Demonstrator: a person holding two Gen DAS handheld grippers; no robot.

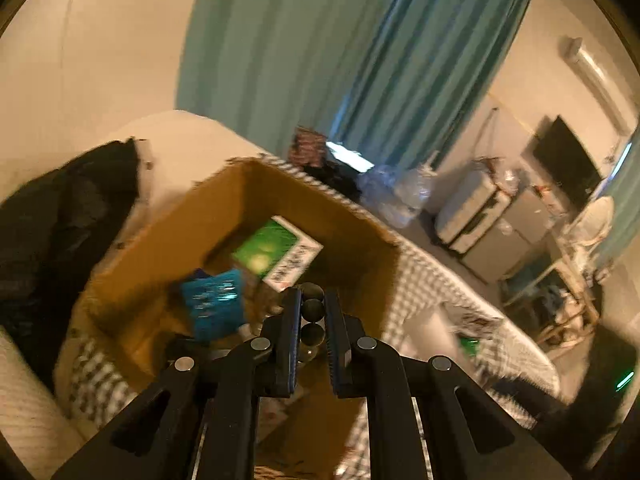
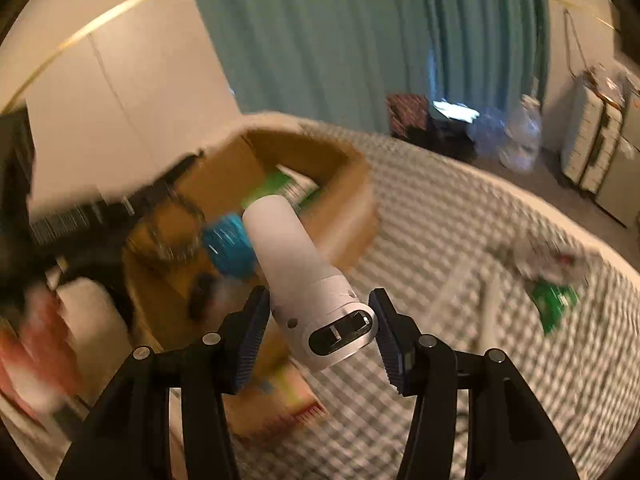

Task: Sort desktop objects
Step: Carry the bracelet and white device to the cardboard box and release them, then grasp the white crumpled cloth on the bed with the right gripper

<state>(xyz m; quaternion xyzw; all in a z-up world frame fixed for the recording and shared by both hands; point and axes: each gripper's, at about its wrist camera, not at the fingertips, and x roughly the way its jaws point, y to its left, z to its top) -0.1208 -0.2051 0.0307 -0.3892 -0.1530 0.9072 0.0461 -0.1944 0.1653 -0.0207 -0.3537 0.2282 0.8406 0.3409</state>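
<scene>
cardboard box [image 1: 168, 248]: 1 | green box [image 1: 276, 254]: 1 | blue packet [image 1: 214, 304]: 1 | white cylinder [image 2: 296, 264]: 1 | dark beads [image 1: 312, 314]: apparently 3, blurred

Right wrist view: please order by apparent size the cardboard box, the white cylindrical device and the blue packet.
1. cardboard box
2. white cylindrical device, though it is nearest the camera, so its size is exaggerated
3. blue packet, partly hidden behind the device

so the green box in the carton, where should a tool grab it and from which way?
Judging by the left wrist view, across the short edges of the green box, from above through the open top of the cardboard carton. It lies tilted with its broad face up, and the carton walls block side approaches.
</scene>
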